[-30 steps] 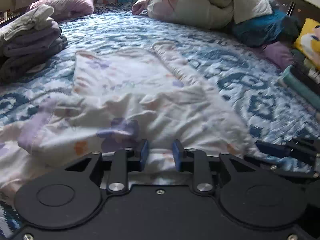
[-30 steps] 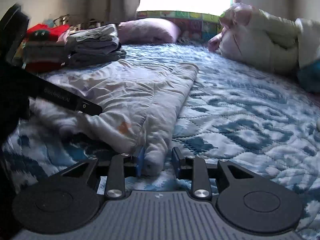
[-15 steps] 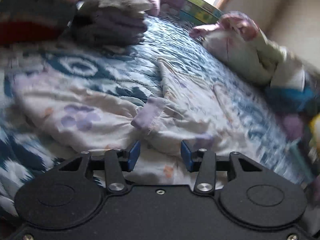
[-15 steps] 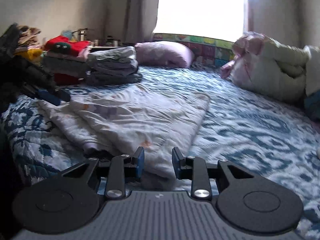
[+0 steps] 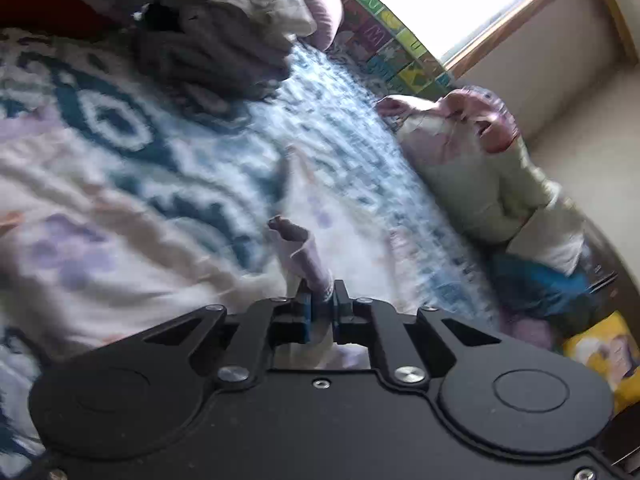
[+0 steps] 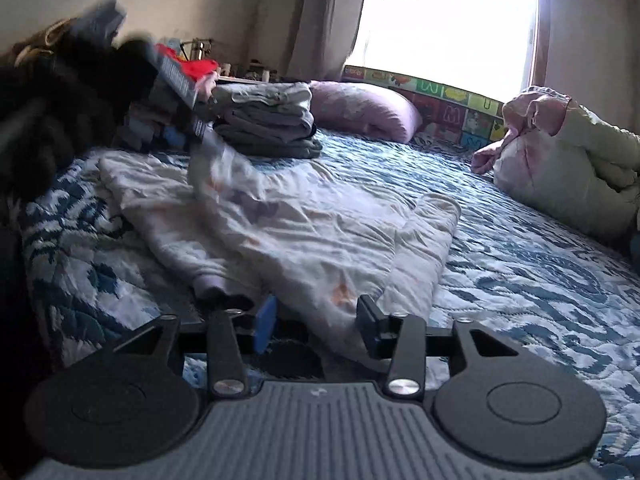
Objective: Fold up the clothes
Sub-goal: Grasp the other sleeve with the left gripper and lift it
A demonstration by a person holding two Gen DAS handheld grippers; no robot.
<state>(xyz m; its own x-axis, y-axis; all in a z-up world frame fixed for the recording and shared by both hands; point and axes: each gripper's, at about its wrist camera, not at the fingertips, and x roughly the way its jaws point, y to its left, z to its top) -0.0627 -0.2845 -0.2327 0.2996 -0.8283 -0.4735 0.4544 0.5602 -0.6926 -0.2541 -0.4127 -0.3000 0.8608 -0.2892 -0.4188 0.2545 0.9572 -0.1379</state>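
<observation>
The left gripper (image 5: 321,304) is clamped on a lilac-edged fold of the floral garment (image 6: 304,232) — lifted off the bed's (image 6: 520,280) left edge. The right gripper (image 6: 316,322) has its jaws wide apart, the garment's near hem lying between them.

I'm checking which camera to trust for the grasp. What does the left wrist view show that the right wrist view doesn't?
Only the left wrist view shows the left hand-held gripper shut on a purple cuff of the floral garment, plus a yellow item.

Only the right wrist view shows the right hand-held gripper open over the garment's near edge, and the curtain.

Both show the patterned quilt, the stack of folded clothes, the purple pillow and the bundled bedding.
</observation>
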